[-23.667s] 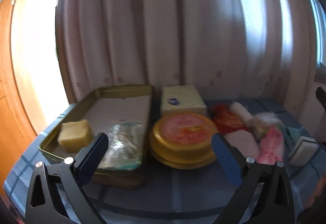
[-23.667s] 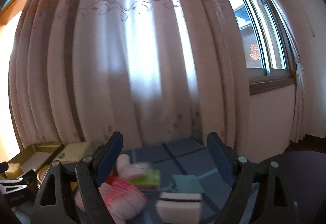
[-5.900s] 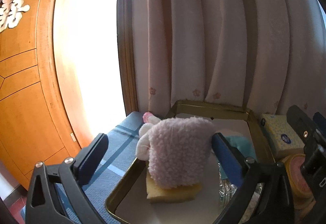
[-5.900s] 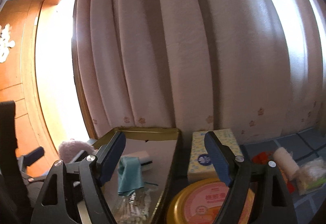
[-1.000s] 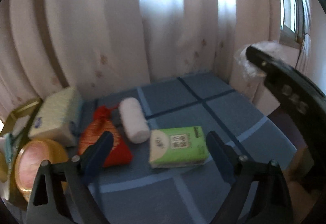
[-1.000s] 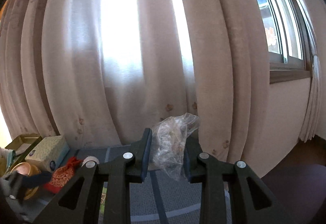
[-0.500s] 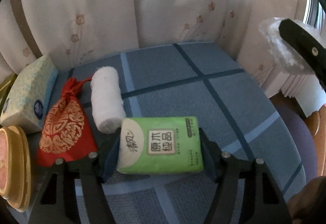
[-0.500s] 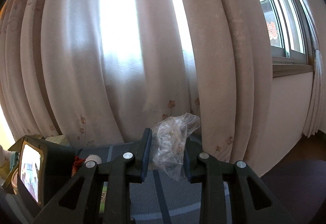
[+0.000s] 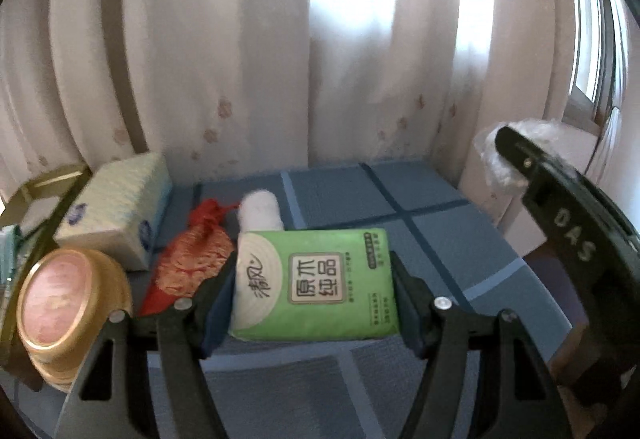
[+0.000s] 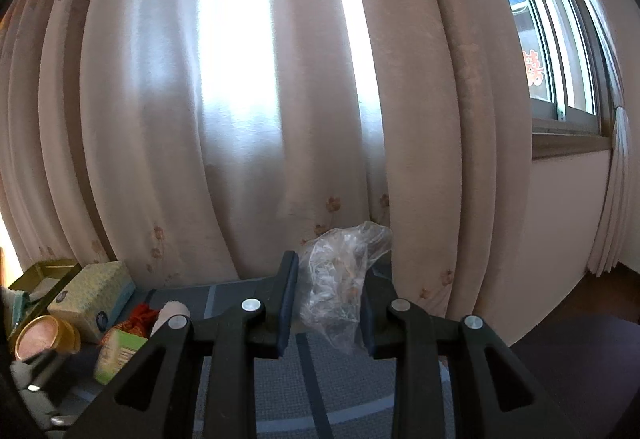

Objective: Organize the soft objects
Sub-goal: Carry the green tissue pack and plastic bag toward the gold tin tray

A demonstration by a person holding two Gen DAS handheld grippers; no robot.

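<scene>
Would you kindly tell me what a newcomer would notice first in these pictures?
The green tissue pack, clamped in the left gripper above the blue table. Next, the crumpled clear bag pinched in the right gripper, against the pale curtain.

I am looking at a table covered in blue cloth with lighter blue crossing stripes, pushed up against pale flowered curtains. On it I see a red and gold embroidered drawstring pouch with a white rolled towel just beside it on the right, and a pale yellow-green cardboard tissue box behind the pouch to the left. Nearer me on the left sits a round gold tin with a pink lid, and a shallow gold metal tray lies at the far left edge, only partly in view.
</scene>
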